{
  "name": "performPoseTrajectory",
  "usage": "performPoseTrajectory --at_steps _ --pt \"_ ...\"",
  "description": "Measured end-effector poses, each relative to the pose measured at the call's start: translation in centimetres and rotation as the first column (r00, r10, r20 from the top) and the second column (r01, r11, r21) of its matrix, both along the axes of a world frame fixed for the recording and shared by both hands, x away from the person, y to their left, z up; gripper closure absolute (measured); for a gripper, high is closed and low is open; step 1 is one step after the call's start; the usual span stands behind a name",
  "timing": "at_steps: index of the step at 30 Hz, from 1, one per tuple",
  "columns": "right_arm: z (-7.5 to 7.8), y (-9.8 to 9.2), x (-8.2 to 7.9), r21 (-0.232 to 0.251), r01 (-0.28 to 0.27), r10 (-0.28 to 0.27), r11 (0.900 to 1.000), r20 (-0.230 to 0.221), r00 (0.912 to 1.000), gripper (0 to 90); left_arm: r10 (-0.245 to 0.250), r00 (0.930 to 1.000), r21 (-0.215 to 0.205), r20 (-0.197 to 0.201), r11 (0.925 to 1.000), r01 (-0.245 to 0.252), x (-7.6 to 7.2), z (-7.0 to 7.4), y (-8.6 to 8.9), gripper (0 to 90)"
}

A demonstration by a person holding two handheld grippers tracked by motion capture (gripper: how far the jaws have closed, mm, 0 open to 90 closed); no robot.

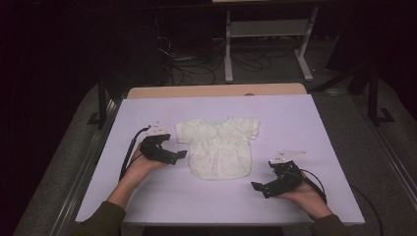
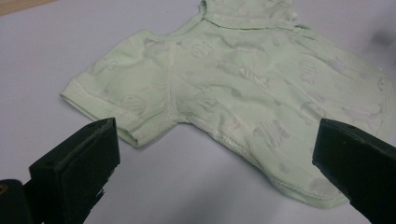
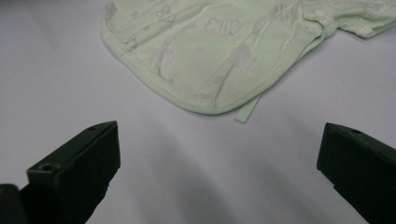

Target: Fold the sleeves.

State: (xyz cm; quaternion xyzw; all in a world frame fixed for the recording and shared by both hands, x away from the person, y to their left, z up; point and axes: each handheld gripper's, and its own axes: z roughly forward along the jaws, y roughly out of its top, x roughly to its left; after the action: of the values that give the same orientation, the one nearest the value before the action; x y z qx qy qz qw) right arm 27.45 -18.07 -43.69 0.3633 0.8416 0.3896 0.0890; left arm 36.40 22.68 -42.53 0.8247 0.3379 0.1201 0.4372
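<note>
Shirt lies flat mid-table. We hold left gripper beside its sleeve, right gripper near hem; both jaws apart, empty. Risk, we judge: shallow pinch snags one layer, bunching thin cloth.

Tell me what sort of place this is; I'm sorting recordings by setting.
Probably a lab or recording workspace: a white-topped table in a dark room, loose cables on the floor behind it, and a metal stand.
</note>
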Motion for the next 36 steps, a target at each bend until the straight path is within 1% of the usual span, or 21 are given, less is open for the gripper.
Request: performPoseTrajectory --at_steps 5,8,11,18,23,36 --pt "0.0 0.0 0.0 0.001 0.002 -0.002 1.0 -0.002 1.0 0.0 -0.001 1.0 -0.004 0.007 1.0 0.001 0.2 0.1 -0.1 0.5" --pt "0.0 0.0 0.0 0.0 -0.001 0.001 1.0 -0.002 1.0 0.0 0.002 1.0 -0.01 0.003 0.9999 -0.002 0.2 0.1 -0.2 0.5" --pt "-0.1 0.1 0.0 0.0 0.001 -0.001 1.0 -0.003 1.0 0.0 0.003 1.0 -0.002 0.001 1.0 -0.003 0.4 0.0 -0.1 0.5" --pt "-0.1 0.1 0.0 0.002 -0.003 0.003 1.0 -0.005 1.0 0.0 0.007 1.0 -0.009 0.003 0.9999 -0.007 0.8 0.2 -0.1 0.5" --pt "-0.1 0.0 0.1 0.006 -0.001 0.001 1.0 -0.004 1.0 0.0 0.008 1.0 -0.021 0.004 0.9997 -0.008 1.2 0.3 -0.4 0.5" --pt "-0.1 0.0 0.0 0.009 -0.004 0.004 1.0 -0.006 1.0 0.0 0.001 1.0 -0.011 0.009 0.9999 -0.001 2.0 0.4 -1.2 0.5"
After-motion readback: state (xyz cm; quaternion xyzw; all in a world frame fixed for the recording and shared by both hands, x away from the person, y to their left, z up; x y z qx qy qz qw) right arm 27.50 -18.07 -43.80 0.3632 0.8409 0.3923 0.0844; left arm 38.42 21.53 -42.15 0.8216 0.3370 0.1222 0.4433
